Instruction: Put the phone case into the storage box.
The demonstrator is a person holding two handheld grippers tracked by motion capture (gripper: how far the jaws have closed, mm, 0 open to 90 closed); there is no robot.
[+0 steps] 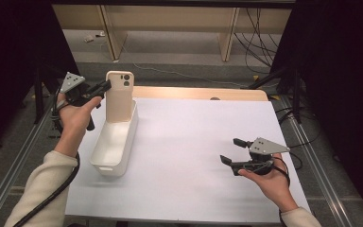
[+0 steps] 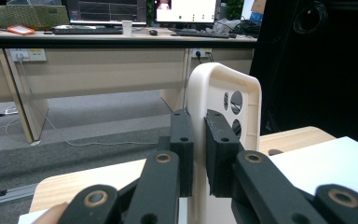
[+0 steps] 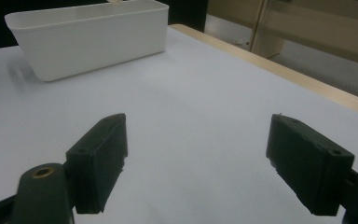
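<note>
At far left, the left gripper (image 1: 105, 85) has its jaws clenched on the edge of a phone case (image 1: 119, 97), holding it upright over the far end of the white bin (image 1: 123, 156), likely for lowering in. The case is beige, with round camera cutouts. At near right, the right gripper (image 1: 232, 150) rests released above the tabletop (image 1: 184, 156).

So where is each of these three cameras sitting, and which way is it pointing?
High view: above the person's side of the table, looking forward and down; both forearms, hands and claws show.
Left gripper view: rides the left claw, looking along its jaws clamped on the phone case toward office desks.
Right gripper view: rides the right claw, low over the table, jaws spread, facing the white bin.
Shared: the high view shows that bin and case too.
</note>
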